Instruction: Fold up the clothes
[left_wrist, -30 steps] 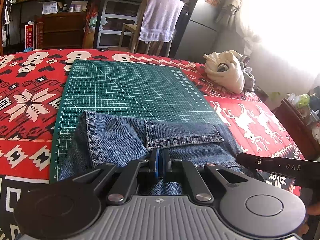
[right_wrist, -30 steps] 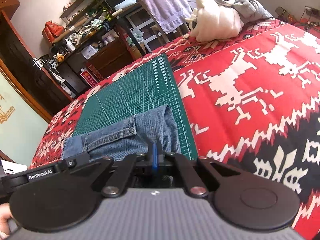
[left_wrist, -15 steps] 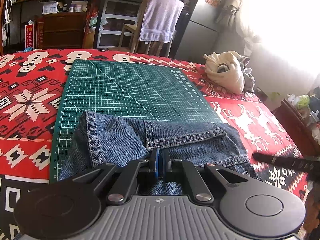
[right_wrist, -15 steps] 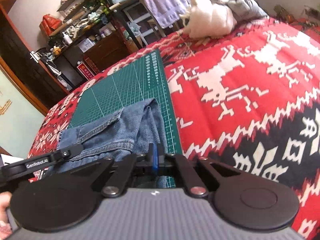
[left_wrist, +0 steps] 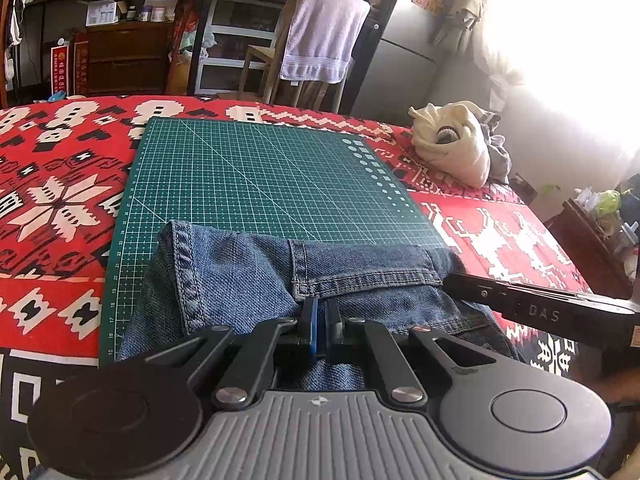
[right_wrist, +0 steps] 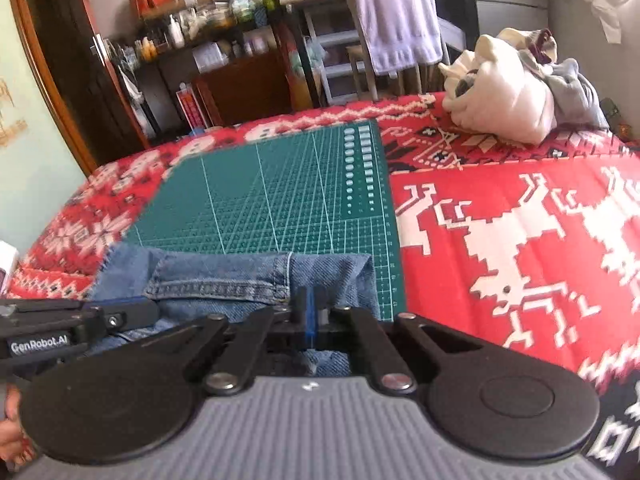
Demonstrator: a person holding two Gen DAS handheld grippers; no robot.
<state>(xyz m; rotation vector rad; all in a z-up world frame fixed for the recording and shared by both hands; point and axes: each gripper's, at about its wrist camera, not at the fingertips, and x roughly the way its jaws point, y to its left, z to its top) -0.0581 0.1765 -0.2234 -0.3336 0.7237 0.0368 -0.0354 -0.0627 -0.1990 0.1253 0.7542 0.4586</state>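
- Presently, one denim garment (left_wrist: 256,280) is found at the near edge of the green cutting mat (left_wrist: 256,176), toward six o'clock in both wrist views; the mat lies on a bed under a red patterned blanket (left_wrist: 60,184).
- The garment is seen bunched, with a stitched hem band (left_wrist: 360,272) doubled across its top. At most a first fold is judged made; a flat, squared fold is not yet shown.
- The left gripper (left_wrist: 320,320) is observed with its fingers drawn together on a pinch of denim near the garment's middle.
- The right gripper (right_wrist: 310,306) is likewise noted with fingers closed on denim, at the garment's three o'clock end.
- Remaining work is judged to be: carrying the held edge over, flattening, and any further folds.
- A heap of other clothes (left_wrist: 460,152) is noted at two o'clock, well apart from the mat; if included in the task, it is untouched. The number of pieces in it cannot be told.
- Count: one denim garment, one mat, two grippers, one heap, one towel (left_wrist: 320,36) over one chair behind the bed.
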